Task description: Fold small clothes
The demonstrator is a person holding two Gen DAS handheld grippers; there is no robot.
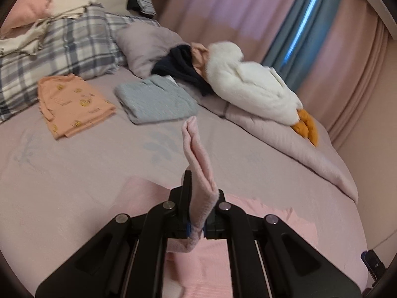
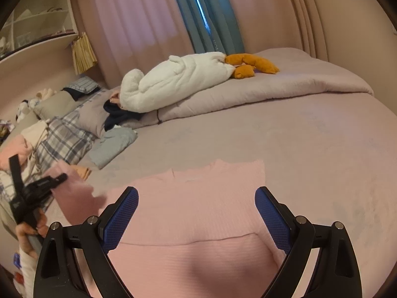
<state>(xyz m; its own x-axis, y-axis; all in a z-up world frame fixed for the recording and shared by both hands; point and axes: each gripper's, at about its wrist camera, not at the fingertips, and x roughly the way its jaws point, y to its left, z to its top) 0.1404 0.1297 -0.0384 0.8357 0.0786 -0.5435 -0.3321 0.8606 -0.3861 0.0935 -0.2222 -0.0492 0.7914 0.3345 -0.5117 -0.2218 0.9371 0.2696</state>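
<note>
The left claw (image 1: 198,213) is pressed together on a doubled flap of the pink top (image 1: 198,154), most likely a sleeve; the fabric runs up out of the jaws and stands nearly upright, lifted clear of the bed (image 1: 74,168), which looks like the middle of carrying that sleeve across the body of the garment; seen from the right wrist, the same claw (image 2: 59,177) sits at the far left with pink cloth draped from it and a hand (image 2: 27,233) gripping its handle below.

The right claw (image 2: 196,213) is spread wide and holds nothing; its blue pads (image 2: 121,213) hang over the pink top (image 2: 198,206), one toward each side of it, and whether they touch the cloth cannot be told; held there, it seems ready to pin or pinch the body while the sleeve comes over.

The top itself lies flat on the bed sheet (image 2: 310,161), neckline away from the claws, with a crosswise crease near the lower jaws; I judge the fold only just begun.

Further out, a folded orange garment (image 1: 74,104) and a folded grey one (image 1: 156,99) lie side by side, apart, probably the finished pile; behind them are a plaid pillow (image 1: 62,47), a white stuffed goose (image 1: 250,87) on a rolled quilt (image 1: 297,144), and the curtains (image 1: 305,19).
</note>
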